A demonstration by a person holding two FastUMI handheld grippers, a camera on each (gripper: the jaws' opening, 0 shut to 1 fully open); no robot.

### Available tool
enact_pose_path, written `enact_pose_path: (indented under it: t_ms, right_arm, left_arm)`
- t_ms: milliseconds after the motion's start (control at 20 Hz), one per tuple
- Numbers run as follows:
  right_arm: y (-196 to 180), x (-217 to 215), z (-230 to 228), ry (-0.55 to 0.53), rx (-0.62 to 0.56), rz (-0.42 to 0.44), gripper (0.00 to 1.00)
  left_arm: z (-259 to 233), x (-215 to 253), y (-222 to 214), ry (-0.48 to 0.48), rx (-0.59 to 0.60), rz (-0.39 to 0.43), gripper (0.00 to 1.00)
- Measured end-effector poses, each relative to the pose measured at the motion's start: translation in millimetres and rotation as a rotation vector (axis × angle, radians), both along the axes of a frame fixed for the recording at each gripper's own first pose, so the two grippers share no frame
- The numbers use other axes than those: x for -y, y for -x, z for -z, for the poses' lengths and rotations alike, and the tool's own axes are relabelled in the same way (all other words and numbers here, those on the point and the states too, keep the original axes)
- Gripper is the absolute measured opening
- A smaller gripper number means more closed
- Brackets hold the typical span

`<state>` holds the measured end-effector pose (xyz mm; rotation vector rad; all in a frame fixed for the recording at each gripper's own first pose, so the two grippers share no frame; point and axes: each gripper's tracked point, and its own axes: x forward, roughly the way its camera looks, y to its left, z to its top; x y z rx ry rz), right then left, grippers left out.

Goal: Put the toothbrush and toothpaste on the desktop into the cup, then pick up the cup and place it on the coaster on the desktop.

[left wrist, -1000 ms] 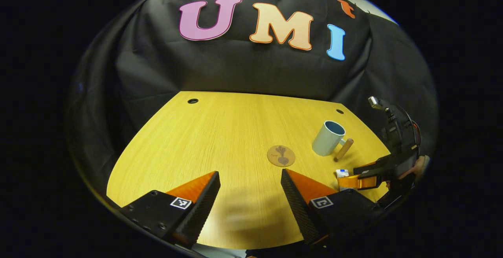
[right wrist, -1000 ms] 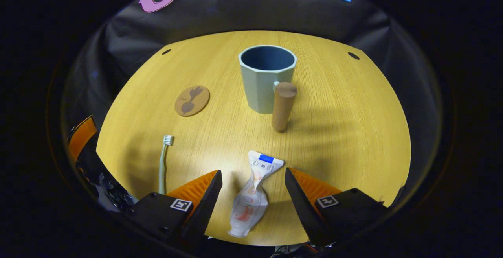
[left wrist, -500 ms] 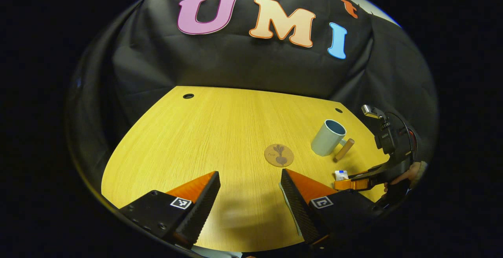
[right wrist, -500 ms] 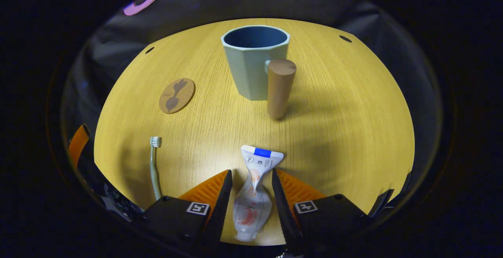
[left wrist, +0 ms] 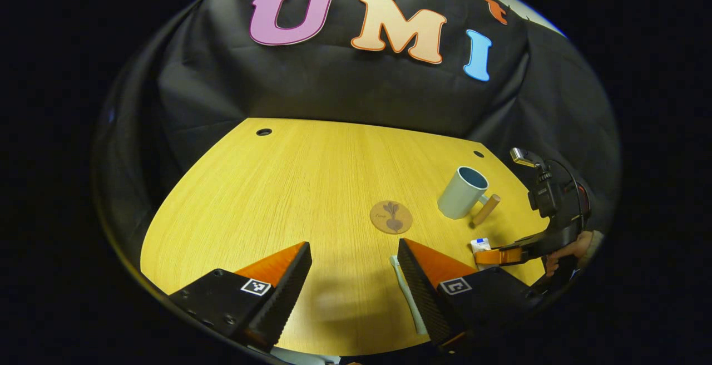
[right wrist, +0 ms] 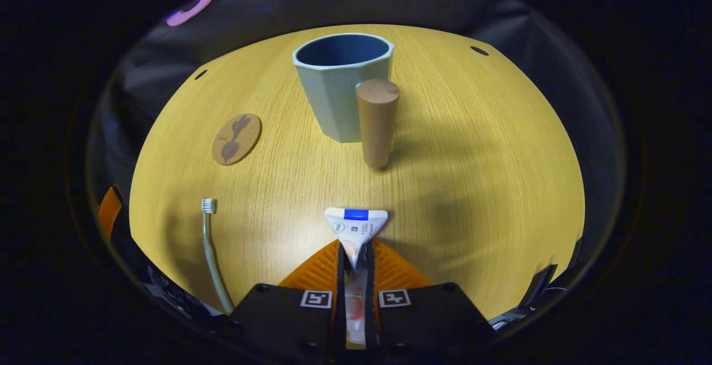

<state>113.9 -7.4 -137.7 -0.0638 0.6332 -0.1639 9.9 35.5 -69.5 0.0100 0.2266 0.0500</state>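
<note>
In the right gripper view my right gripper (right wrist: 355, 251) is shut on the white toothpaste tube (right wrist: 356, 226), whose flat crimped end sticks out ahead of the fingers on the wooden desktop (right wrist: 473, 148). Ahead stands the pale blue-green cup (right wrist: 340, 89) with its wooden handle (right wrist: 377, 121) facing me. The toothbrush (right wrist: 211, 253) lies to the left, bristles pointing away. The round coaster (right wrist: 236, 138) lies left of the cup. In the left gripper view my left gripper (left wrist: 354, 253) is open above the desktop, the toothbrush (left wrist: 407, 292) lying against its right finger. The right gripper (left wrist: 503, 255), cup (left wrist: 461, 192) and coaster (left wrist: 391, 217) show farther right.
A hand (left wrist: 567, 251) holds the right gripper at the table's right edge. Two small dark holes (left wrist: 263, 132) sit near the desktop's far corners. The black cloth wall rises behind the far edge.
My right gripper has closed from wide open onto the toothpaste tube, squeezing its middle. The left gripper has shifted so the toothbrush now shows beside its right finger.
</note>
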Motion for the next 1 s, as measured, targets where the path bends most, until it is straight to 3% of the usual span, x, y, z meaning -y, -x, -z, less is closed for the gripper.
enact_pose_path:
  t_ms: [500,1000]
  right_arm:
    - [1,-10,-3,-0.034,0.116,-0.073,0.11]
    - [20,0,-18,-0.111,0.184,-0.075,0.11]
  left_arm:
    - [40,19,3,-0.026,-0.167,0.051,0.93]
    - [94,54,-6,-0.071,-0.468,0.126,0.73]
